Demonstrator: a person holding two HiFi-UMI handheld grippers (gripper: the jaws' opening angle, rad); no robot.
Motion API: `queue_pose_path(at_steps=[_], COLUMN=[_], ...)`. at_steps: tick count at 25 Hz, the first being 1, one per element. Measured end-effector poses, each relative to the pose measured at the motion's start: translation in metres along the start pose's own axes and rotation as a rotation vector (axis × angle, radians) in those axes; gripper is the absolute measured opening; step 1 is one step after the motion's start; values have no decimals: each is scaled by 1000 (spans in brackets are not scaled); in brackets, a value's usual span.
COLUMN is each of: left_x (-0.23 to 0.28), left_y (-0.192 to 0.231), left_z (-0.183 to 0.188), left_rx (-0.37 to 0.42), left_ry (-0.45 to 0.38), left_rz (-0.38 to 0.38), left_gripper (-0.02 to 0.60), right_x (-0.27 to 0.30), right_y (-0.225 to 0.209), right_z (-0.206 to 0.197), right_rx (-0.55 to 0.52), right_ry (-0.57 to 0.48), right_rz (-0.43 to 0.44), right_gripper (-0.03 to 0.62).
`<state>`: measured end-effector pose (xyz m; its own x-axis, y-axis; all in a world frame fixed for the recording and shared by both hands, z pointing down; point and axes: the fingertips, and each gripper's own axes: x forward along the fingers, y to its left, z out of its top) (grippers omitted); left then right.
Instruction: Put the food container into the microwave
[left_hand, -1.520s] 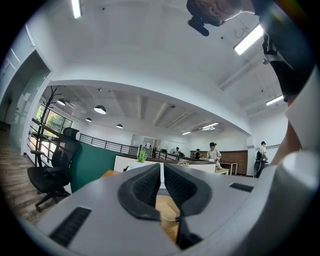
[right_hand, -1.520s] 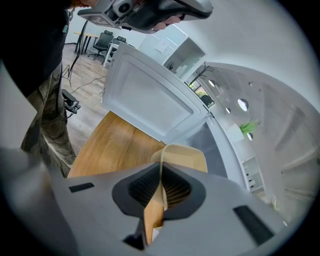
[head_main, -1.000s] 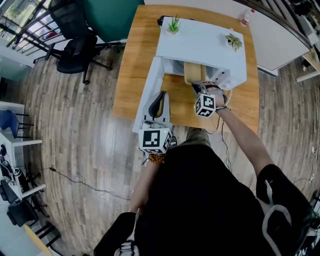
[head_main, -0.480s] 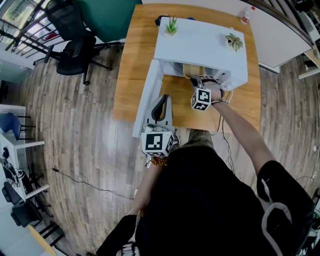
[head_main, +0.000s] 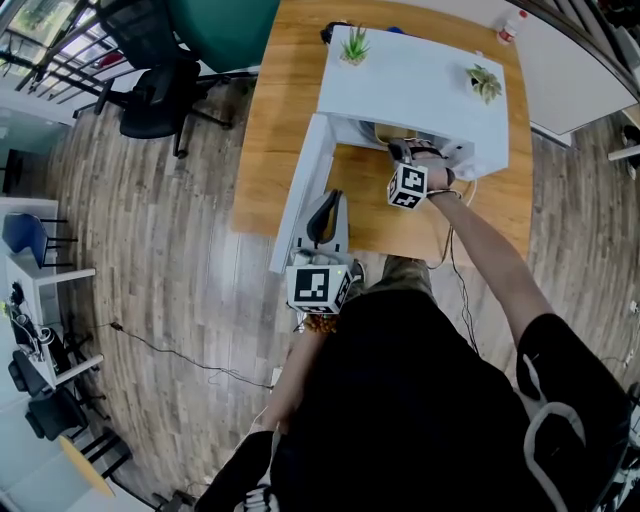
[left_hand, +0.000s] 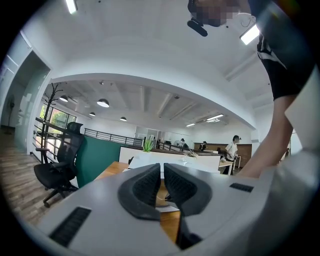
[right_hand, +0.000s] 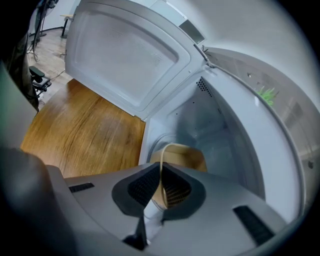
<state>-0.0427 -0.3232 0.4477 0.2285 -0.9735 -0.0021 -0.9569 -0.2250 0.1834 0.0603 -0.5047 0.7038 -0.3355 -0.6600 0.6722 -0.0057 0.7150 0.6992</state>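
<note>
While inside the microwave (right_hand: 212, 117), food container (right_hand: 184, 156) rim between right gripper (right_hand: 160, 172) jaws.

— Clothing noted?
— Black short-sleeved shirt (head_main: 400, 400).
— Hand tools?
— Left gripper (left_hand: 162, 170), right gripper (right_hand: 161, 168): grey bodies, dark ribbed fingers (left_hand: 145, 187), white cubes (head_main: 318, 288) bearing black square markers.

From the head view, the white box-shaped microwave (head_main: 415, 85) shows only its top. Its chamber is out of sight there, and the pale tan, thin-walled food container (right_hand: 182, 155) cannot be made out. In the right gripper view, the grey right gripper (right_hand: 161, 182) covers the container's near part and base, so only its far rim and wall show. The distant figures (left_hand: 233, 148) beyond the left gripper (left_hand: 162, 182) are too small to tell apart.
</note>
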Motion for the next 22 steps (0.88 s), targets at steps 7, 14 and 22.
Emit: queue_pose_path(at_steps=[7, 14, 22], left_x=[2, 7, 7], left_y=[0, -6, -8], left_z=[-3, -5, -7], left_rx=[4, -4, -12], left_ry=[7, 12, 13], left_rz=[-7, -28, -37], left_gripper=[38, 38, 38], right_x=[12, 23, 29], right_y=[-6, -10, -4], right_z=[-5, -14, -17], right_rx=[-6, 4, -24], right_ry=[9, 30, 24], right_rz=[2, 2, 40], right_gripper=[21, 21, 21])
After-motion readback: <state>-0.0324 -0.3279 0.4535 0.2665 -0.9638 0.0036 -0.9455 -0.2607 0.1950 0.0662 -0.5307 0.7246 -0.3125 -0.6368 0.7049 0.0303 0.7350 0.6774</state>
